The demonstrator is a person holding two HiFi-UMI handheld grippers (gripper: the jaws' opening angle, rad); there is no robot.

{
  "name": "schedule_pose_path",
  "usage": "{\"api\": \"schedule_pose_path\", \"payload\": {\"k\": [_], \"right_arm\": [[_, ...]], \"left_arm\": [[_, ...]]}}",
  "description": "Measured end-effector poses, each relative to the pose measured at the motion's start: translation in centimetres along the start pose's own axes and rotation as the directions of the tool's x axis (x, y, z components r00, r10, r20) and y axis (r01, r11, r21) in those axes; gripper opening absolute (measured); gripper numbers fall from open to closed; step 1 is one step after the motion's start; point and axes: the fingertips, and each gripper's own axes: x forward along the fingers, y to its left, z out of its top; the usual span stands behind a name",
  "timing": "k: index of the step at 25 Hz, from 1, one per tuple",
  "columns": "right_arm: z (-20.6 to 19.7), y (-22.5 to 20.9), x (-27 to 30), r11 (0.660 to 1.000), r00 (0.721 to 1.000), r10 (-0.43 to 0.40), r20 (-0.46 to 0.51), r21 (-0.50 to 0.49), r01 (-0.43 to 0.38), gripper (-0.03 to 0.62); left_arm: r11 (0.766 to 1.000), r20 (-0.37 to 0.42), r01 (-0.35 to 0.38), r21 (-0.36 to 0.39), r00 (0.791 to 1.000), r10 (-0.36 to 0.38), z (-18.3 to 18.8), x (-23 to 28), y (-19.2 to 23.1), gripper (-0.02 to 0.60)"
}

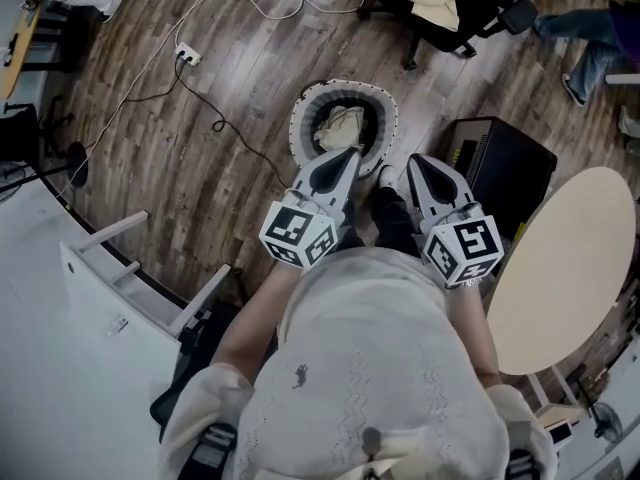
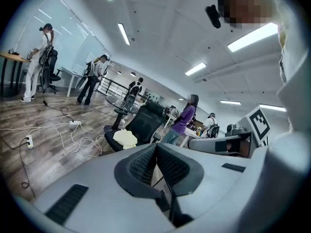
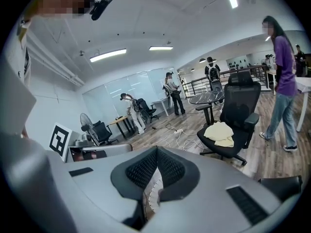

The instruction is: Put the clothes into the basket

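The left gripper (image 2: 156, 147) has its jaws pressed together at the tips with nothing between them. The right gripper (image 3: 156, 150) is closed and empty in the same way. In the head view the person holds both side by side out in front, with the tips above the near edge of a round basket (image 1: 298, 118) on the wood floor (image 1: 150, 178). A cream garment (image 1: 340, 126) lies bunched inside the basket. To the basket's right stands a black box (image 1: 505, 163), beside a round beige table (image 1: 570, 258). Farther off, a black office chair (image 3: 238, 110) has another cream cloth (image 3: 219, 134) on its seat. A white power strip (image 1: 188, 56) lies among cables.
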Motion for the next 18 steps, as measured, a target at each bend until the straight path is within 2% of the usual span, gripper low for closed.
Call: {"api": "schedule_pose_path", "payload": {"k": [4, 11, 18], "right_arm": [[0.8, 0.1, -0.3, 1.0, 1.0, 0.009, 0.01, -0.023, -0.009, 0.008], [3.4, 0.2, -2.0, 0.998, 0.999, -0.004, 0.048, -0.057, 0.007, 0.008], [6.6, 0.4, -4.8, 1.0, 0.991, -0.015, 0.133, 0.018, 0.013, 0.006]], "left_arm": [[0.999, 0.052, -0.014, 0.036, 0.999, 0.012, 2.0, -0.5, -0.7, 0.021], [0.999, 0.118, -0.003, 0.046, 0.993, -0.002, 4.9, -1.1, -2.5, 0.021], [0.996, 0.167, 0.035, 0.077, 0.985, -0.048, 7.8, -2.2, -5.1, 0.021]]}}
